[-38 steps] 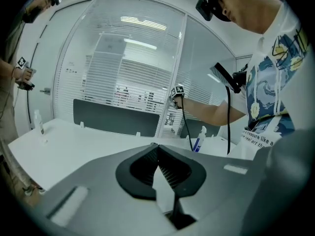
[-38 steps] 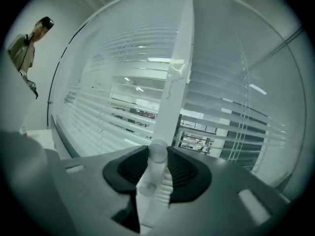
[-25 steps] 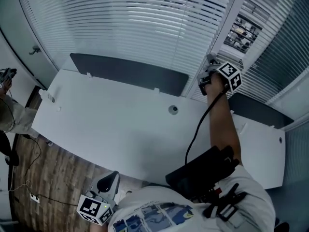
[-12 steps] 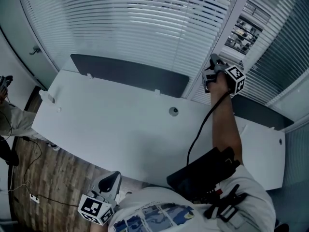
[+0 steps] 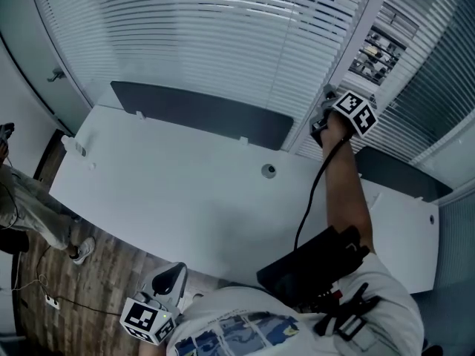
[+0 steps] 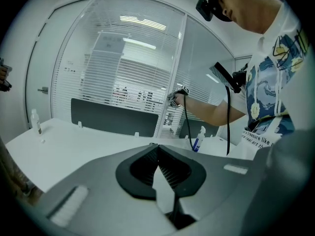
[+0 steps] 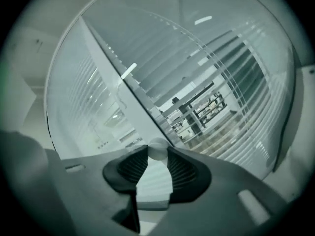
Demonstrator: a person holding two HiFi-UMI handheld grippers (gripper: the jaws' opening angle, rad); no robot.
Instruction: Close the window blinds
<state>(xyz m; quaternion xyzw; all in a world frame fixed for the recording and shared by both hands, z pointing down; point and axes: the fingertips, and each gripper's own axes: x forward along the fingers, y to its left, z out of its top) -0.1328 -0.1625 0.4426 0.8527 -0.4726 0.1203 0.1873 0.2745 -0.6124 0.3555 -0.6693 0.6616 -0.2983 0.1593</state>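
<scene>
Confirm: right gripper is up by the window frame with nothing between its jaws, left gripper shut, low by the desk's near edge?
Not empty: the right gripper view shows the right gripper pinching a small white knob at its jaw tips. The rest holds: it is up by the window frame, and the left gripper is shut, low by the near edge of the desk.

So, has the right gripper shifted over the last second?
No, hardly. The right gripper stays by the white window post, fingers shut on a white knob, same offset from the desk grommet; only its marker cube twisted slightly.
</scene>
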